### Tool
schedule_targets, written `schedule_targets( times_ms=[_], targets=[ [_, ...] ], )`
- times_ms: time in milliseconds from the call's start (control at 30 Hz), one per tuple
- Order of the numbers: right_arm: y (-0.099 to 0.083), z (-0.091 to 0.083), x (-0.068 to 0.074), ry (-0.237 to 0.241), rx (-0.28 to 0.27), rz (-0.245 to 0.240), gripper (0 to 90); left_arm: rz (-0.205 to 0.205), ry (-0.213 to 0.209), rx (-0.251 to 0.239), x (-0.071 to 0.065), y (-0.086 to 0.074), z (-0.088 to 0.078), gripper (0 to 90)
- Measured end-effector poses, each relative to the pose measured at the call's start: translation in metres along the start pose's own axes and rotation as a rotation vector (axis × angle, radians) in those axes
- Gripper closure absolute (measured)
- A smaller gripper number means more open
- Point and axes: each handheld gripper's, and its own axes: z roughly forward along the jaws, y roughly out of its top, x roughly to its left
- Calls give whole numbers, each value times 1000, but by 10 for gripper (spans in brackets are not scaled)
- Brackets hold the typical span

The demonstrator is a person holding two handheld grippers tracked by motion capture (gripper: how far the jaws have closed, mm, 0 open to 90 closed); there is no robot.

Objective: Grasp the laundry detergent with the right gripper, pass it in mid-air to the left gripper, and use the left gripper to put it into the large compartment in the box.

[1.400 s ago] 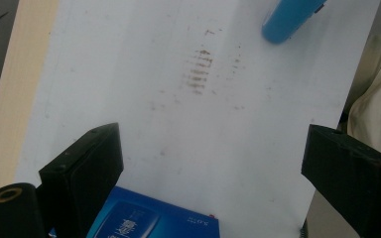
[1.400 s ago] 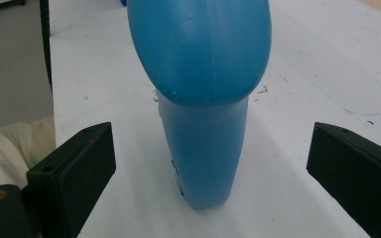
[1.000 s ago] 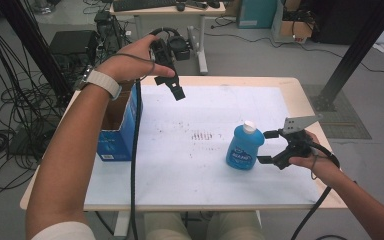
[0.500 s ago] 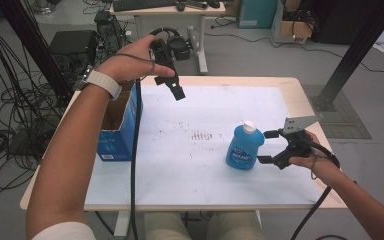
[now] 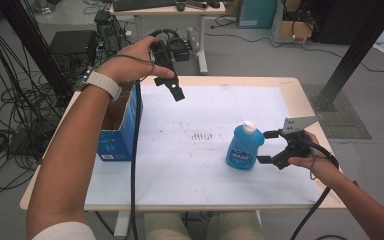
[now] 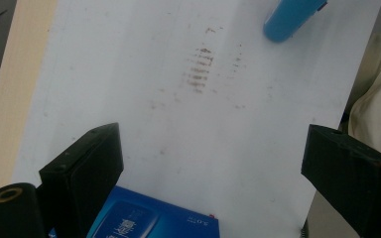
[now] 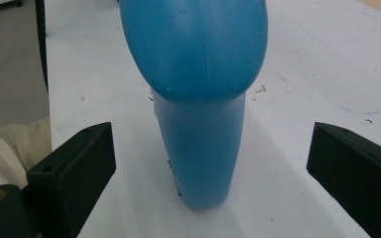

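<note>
At 10 o'clock my left hand-held gripper (image 5: 172, 86) hangs wide open and holds nothing above the box (image 5: 122, 131). At 4 o'clock on the table (image 5: 180, 175), my right hand-held gripper (image 5: 264, 147) waits wide open beside the upright bottle (image 5: 244, 148), not touching, ready to grab.

The left arm reaches forward, raised, its hand holding the left tongs (image 5: 176, 92) tipped downward with the jaws spread wide and nothing between them. The right forearm lies low, and the right tongs (image 5: 264, 146) point sideways, roughly level it seems, jaws wide apart.
</note>
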Motion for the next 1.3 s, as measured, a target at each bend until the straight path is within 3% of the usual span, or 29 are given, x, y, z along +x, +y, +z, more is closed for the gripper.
schedule_targets(
  times_ms=[700,767,867,933,1300],
  targets=[
    [-2,6,-2,0,-8,-5,49,-6,0,-5,1,-1,0,96],
    [-2,8,0,-2,-25,21,49,-5,1,-4,1,-1,0,96],
    [-3,9,0,-4,-22,24,49,-4,0,-4,1,-1,0,96],
    [-3,8,-1,-3,-6,-2,49,-8,1,-6,1,-2,0,96],
    [-5,15,-1,-17,-29,9,49,-6,-1,-4,1,-1,1,99]
  ],
)
